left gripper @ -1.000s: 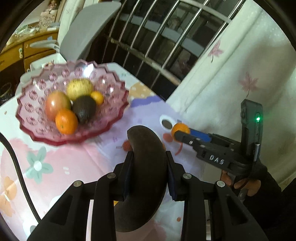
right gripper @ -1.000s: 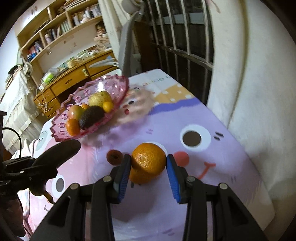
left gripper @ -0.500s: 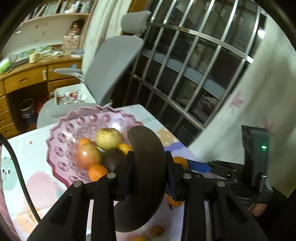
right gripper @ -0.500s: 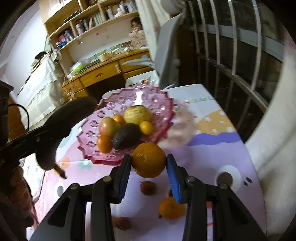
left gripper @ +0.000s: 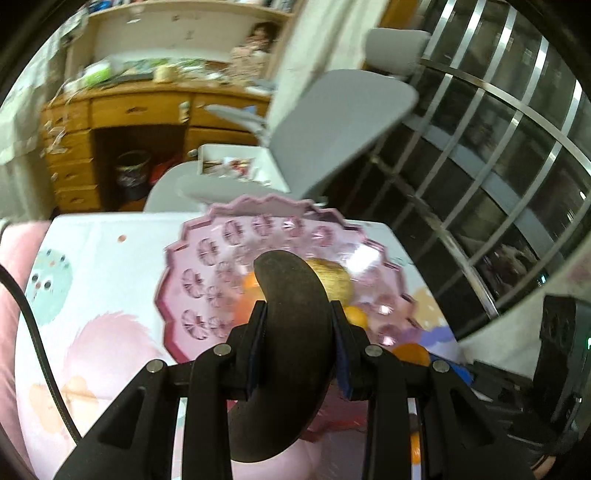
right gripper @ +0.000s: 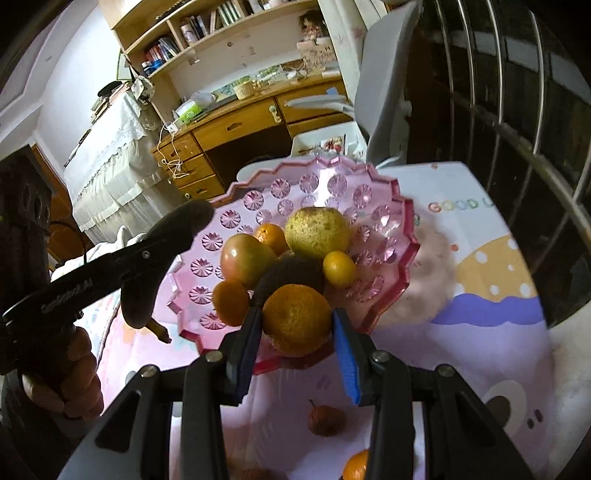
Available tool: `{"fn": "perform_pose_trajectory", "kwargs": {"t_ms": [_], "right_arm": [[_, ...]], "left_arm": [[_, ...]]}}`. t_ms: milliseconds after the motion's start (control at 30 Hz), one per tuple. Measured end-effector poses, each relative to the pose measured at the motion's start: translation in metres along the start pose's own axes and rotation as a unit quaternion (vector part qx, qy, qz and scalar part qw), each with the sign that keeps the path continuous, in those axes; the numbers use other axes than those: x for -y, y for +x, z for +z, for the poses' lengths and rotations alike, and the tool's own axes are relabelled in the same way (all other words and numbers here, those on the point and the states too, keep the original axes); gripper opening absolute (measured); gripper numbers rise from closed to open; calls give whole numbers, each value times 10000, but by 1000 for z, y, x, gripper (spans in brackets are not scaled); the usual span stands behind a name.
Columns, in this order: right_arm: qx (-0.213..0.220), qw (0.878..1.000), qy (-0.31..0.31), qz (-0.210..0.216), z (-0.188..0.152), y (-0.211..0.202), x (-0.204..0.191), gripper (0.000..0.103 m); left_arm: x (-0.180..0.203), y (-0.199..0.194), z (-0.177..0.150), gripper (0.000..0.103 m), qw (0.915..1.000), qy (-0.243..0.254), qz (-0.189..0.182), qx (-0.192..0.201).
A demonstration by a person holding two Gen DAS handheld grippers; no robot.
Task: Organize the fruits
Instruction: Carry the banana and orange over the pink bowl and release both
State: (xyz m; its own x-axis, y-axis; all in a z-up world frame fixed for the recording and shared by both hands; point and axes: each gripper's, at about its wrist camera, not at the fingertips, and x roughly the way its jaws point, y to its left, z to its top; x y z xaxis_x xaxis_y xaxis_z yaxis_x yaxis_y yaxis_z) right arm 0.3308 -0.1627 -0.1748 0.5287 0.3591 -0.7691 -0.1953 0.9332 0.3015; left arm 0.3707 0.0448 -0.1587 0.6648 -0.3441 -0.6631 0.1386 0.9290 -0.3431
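Two handheld grippers over pink glass bowl (right gripper: 402,236) on cartoon tablecloth (right gripper: 491,343). Left gripper (left gripper: 298,328) clamped on blackened, curved banana (left gripper: 291,332) mid-body; right gripper (right gripper: 295,325) clamped on orange (right gripper: 295,317), both near bowl's rim. Banana prob. soft, overripe, bruises easily; needs gentle squeeze at thickest part. Orange firm, round, could roll; grip across widest part. Bowl fragile. Right wrist view alone shows bowl's contents clearly, incl. pear (right gripper: 317,232), apple (right gripper: 247,260), plus loose fruit on cloth; left view blurred, banana blocking the pile.

Home study: wooden desk (right gripper: 240,122), bookshelves (right gripper: 207,26), bed (right gripper: 110,155).
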Motion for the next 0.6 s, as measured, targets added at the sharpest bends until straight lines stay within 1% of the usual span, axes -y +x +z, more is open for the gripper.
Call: {"fn": "perform_pose_trajectory", "kwargs": {"t_ms": [133, 233, 267, 300, 367, 433, 467, 500, 600], "right_arm": [[-137, 9998, 109, 28, 2, 15, 6, 39], [-155, 9999, 47, 23, 4, 19, 5, 40], [-167, 9999, 43, 18, 5, 21, 5, 40], [-199, 9998, 51, 37, 6, 23, 5, 40], [-235, 9997, 75, 67, 6, 23, 4, 42], [-231, 9997, 97, 84, 7, 23, 4, 46], [-223, 9997, 92, 93, 7, 22, 4, 49], [-219, 9997, 87, 89, 8, 22, 3, 50], [-210, 9997, 90, 83, 7, 19, 1, 53]], "left_arm": [[-16, 15, -2, 31, 9987, -361, 335, -88], [-22, 22, -2, 32, 9973, -457, 553, -156], [-23, 22, -1, 38, 9967, -482, 638, -115], [-24, 22, -1, 51, 9964, -503, 677, -111], [-22, 20, 0, 62, 9963, -459, 716, -103], [-21, 18, 0, 66, 9961, -415, 765, -127], [-21, 18, 0, 69, 9958, -419, 797, -150], [-22, 17, 0, 73, 9956, -433, 811, -163], [-22, 11, -1, 78, 9952, -460, 843, -176]]}}
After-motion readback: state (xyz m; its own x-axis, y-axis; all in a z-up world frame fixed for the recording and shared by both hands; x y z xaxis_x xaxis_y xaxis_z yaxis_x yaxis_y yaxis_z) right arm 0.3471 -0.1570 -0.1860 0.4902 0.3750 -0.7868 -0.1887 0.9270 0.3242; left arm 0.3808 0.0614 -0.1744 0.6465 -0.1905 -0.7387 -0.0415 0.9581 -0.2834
